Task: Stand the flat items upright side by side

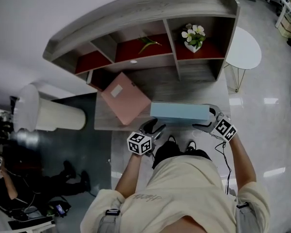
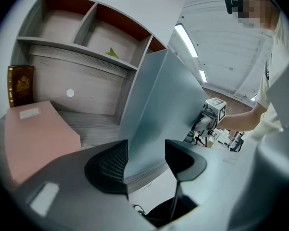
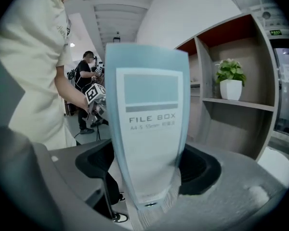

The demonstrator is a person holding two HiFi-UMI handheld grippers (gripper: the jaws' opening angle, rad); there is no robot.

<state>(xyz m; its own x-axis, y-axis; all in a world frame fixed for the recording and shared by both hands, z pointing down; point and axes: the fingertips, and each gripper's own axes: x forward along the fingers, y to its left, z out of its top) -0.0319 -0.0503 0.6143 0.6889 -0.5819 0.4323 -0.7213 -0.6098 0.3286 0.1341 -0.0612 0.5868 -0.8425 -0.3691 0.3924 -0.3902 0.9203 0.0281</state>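
The person's pale shirt fills the bottom of the head view, with both forearms reaching forward to the blue file box. This box stands upright on a long narrow side at the near edge of the counter.

The left claw is at the box's left end. In the left gripper view its two jaws are clamped on the box's lower corner, one pad on each broad face, and the box's big face rises tall ahead of them.

The right claw is at the box's right end. In the right gripper view the spine, printed "FILE BOX", stands upright between the jaws, which are spread wide with the pads just off its sides rather than pressing.

A pink file box lies flat and skewed on the counter just behind the blue box's left end. It is close to the blue box, but contact cannot be told.

Behind the blue box stands a wooden shelf unit. A potted plant sits in the shelf's upper compartment, behind the blue box's right end.

A brown book stands against the shelf's back panel, well to the left of the blue box. A round white table is beyond the blue box's right end, off the counter.
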